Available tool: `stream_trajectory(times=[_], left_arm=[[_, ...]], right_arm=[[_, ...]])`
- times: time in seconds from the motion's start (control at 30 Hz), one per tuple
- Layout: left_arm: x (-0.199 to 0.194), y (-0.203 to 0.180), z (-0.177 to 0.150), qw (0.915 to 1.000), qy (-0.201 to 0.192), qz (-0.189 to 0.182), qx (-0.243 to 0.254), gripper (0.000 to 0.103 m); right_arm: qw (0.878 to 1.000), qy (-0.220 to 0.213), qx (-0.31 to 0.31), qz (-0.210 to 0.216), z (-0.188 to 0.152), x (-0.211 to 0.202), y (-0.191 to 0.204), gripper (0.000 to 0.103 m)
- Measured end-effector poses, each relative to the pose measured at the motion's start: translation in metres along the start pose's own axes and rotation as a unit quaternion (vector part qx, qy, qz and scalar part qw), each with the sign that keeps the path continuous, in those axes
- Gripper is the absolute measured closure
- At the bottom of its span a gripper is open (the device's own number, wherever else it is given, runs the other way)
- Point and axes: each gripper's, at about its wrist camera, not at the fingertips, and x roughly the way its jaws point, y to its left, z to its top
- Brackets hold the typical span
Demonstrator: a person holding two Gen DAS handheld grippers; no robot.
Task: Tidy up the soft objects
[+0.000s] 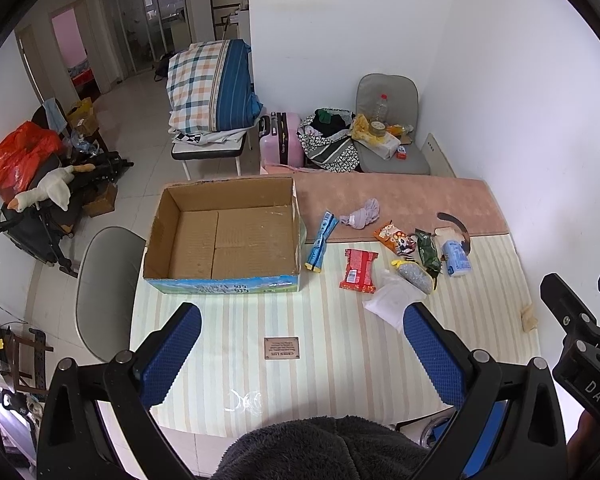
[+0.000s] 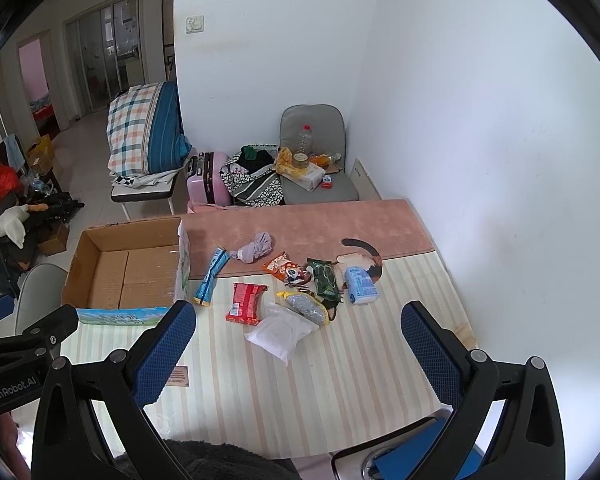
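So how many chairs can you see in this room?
2 that are plainly chairs: a grey cushioned chair in the far corner, piled with a bottle and bags, and a pale grey chair beside the table's left edge, near the cardboard box. Others may be hidden under clutter.

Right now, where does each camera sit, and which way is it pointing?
Left wrist: on the left gripper, open, above the table's near edge, facing the empty cardboard box; a dark fleece sleeve shows below.
Right wrist: on the right gripper, open, facing the snack packets, nearest the white pouch.
Shared: box, packets, striped table, far chair.
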Motion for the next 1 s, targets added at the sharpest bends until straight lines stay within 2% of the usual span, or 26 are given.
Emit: stream_trajectory(times=[1.0], left_arm=[[-0.0061,-0.0005,0.0067,1.0000,-0.006,0.001,0.001,0.000]], right_arm=[[1.000,-0.007,0.000,-0.002,0.0008,0.0008,0.0031,0.000]])
